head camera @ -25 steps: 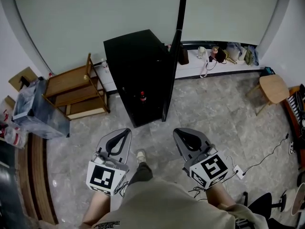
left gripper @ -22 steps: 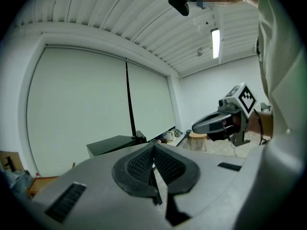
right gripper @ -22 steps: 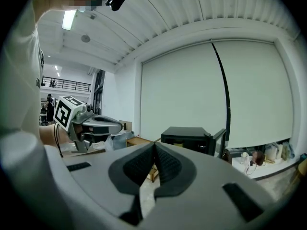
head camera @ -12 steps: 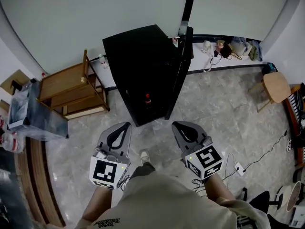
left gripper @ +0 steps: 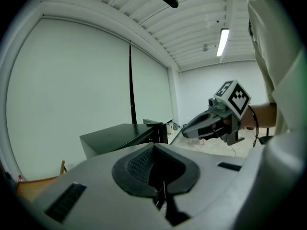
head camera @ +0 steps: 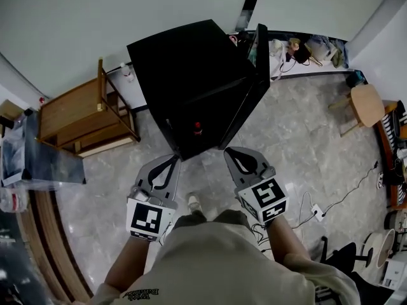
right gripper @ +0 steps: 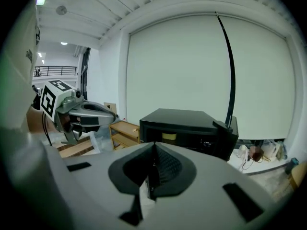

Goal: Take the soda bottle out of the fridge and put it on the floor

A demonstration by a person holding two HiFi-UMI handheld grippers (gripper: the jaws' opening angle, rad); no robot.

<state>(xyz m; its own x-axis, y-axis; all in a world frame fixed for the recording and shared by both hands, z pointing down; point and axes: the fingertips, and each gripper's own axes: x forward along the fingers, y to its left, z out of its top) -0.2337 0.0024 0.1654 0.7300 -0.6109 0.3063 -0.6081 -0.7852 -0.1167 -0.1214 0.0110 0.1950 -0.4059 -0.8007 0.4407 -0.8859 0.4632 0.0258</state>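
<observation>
At the far left a wooden shelf unit point(head camera: 79, 113) stands against the wall, well apart from the work. The left claw point(head camera: 170, 164) is held low in front of the person and points toward the black fridge point(head camera: 184, 68). Its jaws are pressed together with nothing between them. The fridge's door point(head camera: 254, 84) stands swung open to the right. The soda bottle point(head camera: 198, 129) stands upright inside, near the front of the dark interior, with its red cap showing just beyond the tips of both claws. The right claw point(head camera: 233, 154) is likewise closed tight and empty. Far to the right a round stool point(head camera: 367, 105) sits on the tiled floor point(head camera: 299, 151). The step in hand looks like the approach, with the bottle not yet gripped. The next move probably calls for one claw to spread wide, reach into the fridge around the bottle's body and close on it before drawing it out
</observation>
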